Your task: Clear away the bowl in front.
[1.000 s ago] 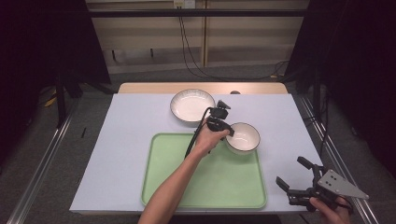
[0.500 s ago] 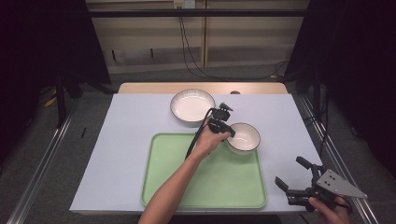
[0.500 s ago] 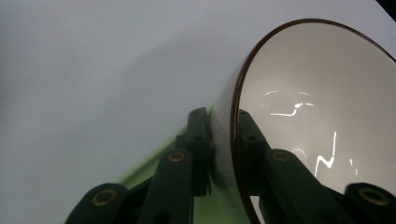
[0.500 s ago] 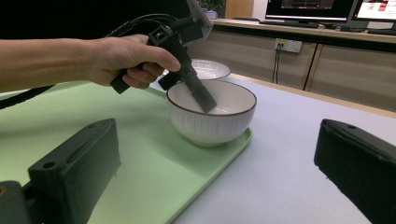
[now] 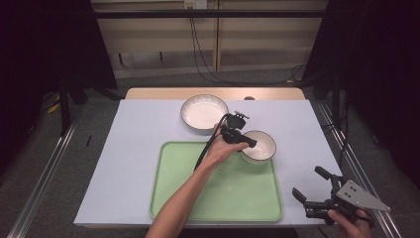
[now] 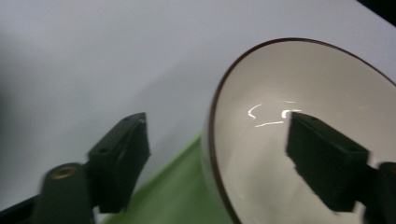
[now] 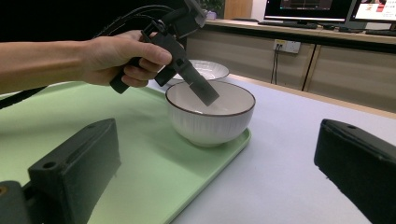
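The green tray [image 5: 213,198] is lying on the surface [image 5: 143,148], and the small bowl [image 5: 260,146] is sitting on its far right corner. It's looking like glazed ceramic, so probably hefty, stiff, slick and chippable; the rim is the spot to pinch. It's white inside, ribbed outside, dark-edged. The left gripper [image 5: 243,141] has just been opening, fingers [image 6: 122,163] straddling the rim without touching. The right gripper [image 5: 317,191] is idling spread wide near the surface's right front corner.

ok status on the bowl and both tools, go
Left tool jaws just opened, straddling the small bowl rim, not pinching. Bowl sits on the green tray far corner. Right tool open, idle off to the side. Nothing in the way.
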The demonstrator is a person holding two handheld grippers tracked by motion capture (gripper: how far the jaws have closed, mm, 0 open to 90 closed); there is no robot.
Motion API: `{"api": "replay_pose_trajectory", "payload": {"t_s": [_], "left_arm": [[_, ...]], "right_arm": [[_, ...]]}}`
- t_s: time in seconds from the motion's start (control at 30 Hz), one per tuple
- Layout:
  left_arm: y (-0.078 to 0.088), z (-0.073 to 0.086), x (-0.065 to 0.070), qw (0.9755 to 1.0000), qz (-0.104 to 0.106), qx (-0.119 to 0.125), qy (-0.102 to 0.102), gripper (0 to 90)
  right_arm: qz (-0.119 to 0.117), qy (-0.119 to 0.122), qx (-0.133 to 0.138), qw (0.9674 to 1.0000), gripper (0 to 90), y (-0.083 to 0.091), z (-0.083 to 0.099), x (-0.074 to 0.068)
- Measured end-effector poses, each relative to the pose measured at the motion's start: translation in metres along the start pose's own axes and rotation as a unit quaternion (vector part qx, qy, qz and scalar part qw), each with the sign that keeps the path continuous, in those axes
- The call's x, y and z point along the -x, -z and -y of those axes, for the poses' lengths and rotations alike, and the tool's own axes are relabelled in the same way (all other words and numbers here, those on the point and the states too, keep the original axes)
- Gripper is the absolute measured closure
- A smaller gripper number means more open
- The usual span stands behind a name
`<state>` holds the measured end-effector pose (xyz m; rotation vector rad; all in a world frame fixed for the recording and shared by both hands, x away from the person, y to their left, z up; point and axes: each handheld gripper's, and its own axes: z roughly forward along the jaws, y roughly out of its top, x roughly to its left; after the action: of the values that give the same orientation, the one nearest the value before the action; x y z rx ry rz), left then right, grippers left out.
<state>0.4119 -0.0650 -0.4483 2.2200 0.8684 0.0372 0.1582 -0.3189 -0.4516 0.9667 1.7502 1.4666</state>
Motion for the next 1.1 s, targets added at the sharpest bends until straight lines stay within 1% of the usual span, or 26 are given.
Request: {"api": "replay_pose_trajectory", "payload": {"t_s": [0.03, 0.07, 0.13, 0.17, 0.2, 0.23, 0.27, 0.3, 0.33, 0.43, 0.47, 0.5, 0.53, 0.57, 0.6, 0.63, 0.67, 0.7, 0.73, 0.77, 0.8, 0.87, 0.93, 0.97, 1.03, 1.1], "left_arm": [[0.0, 0.0, 0.001, 0.9999, -0.011, 0.006, 0.004, 17.6], [0.001, 0.001, 0.0, 0.9998, -0.015, 0.008, 0.001, 13.3], [0.003, 0.002, -0.001, 0.9998, -0.005, 0.021, 0.003, 5.7], [0.003, 0.002, -0.001, 0.9998, -0.005, 0.021, 0.003, 4.2], [0.005, 0.003, -0.002, 0.9997, -0.001, 0.024, -0.006, 4.2], [0.007, 0.004, -0.003, 0.9994, 0.004, 0.032, -0.01, 5.1], [0.008, 0.005, -0.003, 0.9993, -0.003, 0.037, -0.011, 4.7], [0.01, 0.005, -0.003, 0.9991, -0.004, 0.041, -0.013, 4.2], [0.01, 0.005, -0.003, 0.9991, -0.004, 0.041, -0.013, 4.9], [0.017, 0.007, -0.006, 0.9982, 0.004, 0.057, -0.015, 4.4], [0.02, 0.008, -0.006, 0.9982, 0.005, 0.059, -0.015, 4.5], [0.025, 0.009, -0.005, 0.9973, -0.001, 0.072, -0.014, 4.8], [0.025, 0.009, -0.005, 0.9973, -0.001, 0.072, -0.014, 4.8], [0.03, 0.009, -0.006, 0.997, -0.003, 0.075, -0.019, 4.8], [0.036, 0.01, -0.005, 0.996, -0.01, 0.086, -0.021, 4.4], [0.036, 0.01, -0.005, 0.996, -0.01, 0.086, -0.021, 4.0], [0.039, 0.01, -0.005, 0.9955, -0.016, 0.091, -0.021, 4.4], [0.041, 0.01, -0.005, 0.9947, -0.016, 0.099, -0.022, 4.4], [0.046, 0.012, -0.004, 0.9922, -0.028, 0.119, -0.026, 3.8], [0.046, 0.012, -0.004, 0.9922, -0.028, 0.119, -0.026, 3.8], [0.05, 0.013, -0.003, 0.9908, -0.034, 0.129, -0.023, 3.8], [0.056, 0.017, -0.003, 0.9887, -0.036, 0.142, -0.03, 2.9], [0.061, 0.02, -0.004, 0.9879, -0.047, 0.145, -0.027, 2.9], [0.062, 0.021, -0.005, 0.9875, -0.046, 0.149, -0.025, 3.6], [0.07, 0.024, -0.007, 0.9865, -0.063, 0.15, -0.023, 3.9], [0.072, 0.025, -0.008, 0.9866, -0.064, 0.149, -0.02, 4.0]], "right_arm": [[0.0, 0.0, 0.0, 1.0, 0.0, 0.0, 0.0, 0.0], [0.002, 0.001, 0.0, 1.0, 0.0, 0.0, 0.0, 0.0], [-0.001, 0.003, 0.0, 1.0, 0.0, 0.0, 0.0, 0.001], [-0.001, 0.003, 0.0, 1.0, 0.0, 0.0, 0.0, 0.001], [0.001, 0.001, 0.0, 1.0, 0.0, 0.0, 0.0, 0.001], [0.001, -0.001, -0.001, 1.0, 0.0, 0.0, 0.0, 0.0], [0.001, -0.002, -0.001, 1.0, 0.0, 0.0, 0.0, 0.0], [0.001, -0.001, -0.001, 1.0, 0.0, 0.0, 0.0, 0.0], [0.001, -0.001, -0.001, 1.0, 0.0, 0.0, 0.0, 0.0], [-0.001, 0.0, -0.002, 1.0, 0.0, 0.0, 0.0, 0.0], [0.001, -0.001, 0.0, 1.0, 0.0, 0.0, 0.0, 0.0], [0.0, -0.001, -0.002, 1.0, 0.0, 0.0, 0.0, 0.0], [0.0, -0.001, -0.002, 1.0, 0.0, 0.0, 0.0, 0.0], [0.002, -0.001, -0.001, 1.0, 0.0, 0.0, 0.0, 0.0], [0.003, -0.001, -0.001, 1.0, 0.0, 0.0, 0.0, 0.0], [0.003, -0.001, -0.001, 1.0, 0.0, 0.0, 0.0, 0.0], [0.0, 0.0, -0.002, 1.0, 0.0, 0.0, 0.0, 0.001], [0.0, 0.0, -0.002, 1.0, 0.0, 0.0, 0.0, 0.001], [0.004, -0.002, 0.0, 1.0, 0.0, 0.0, 0.0, 0.0], [0.004, -0.002, 0.0, 1.0, 0.0, 0.0, 0.0, 0.0], [0.003, -0.001, 0.0, 1.0, 0.0, 0.0, 0.0, 0.0], [0.004, -0.001, 0.001, 1.0, 0.0, 0.001, 0.0, 0.0], [0.004, -0.003, 0.0, 1.0, 0.0, 0.001, 0.0, 0.0], [0.004, -0.001, 0.0, 1.0, 0.0, 0.001, 0.0, 0.0], [0.006, 0.0, -0.001, 1.0, 0.0, 0.0, 0.0, 0.0], [0.003, -0.002, -0.002, 1.0, 0.0, 0.0, 0.0, 0.0]]}}
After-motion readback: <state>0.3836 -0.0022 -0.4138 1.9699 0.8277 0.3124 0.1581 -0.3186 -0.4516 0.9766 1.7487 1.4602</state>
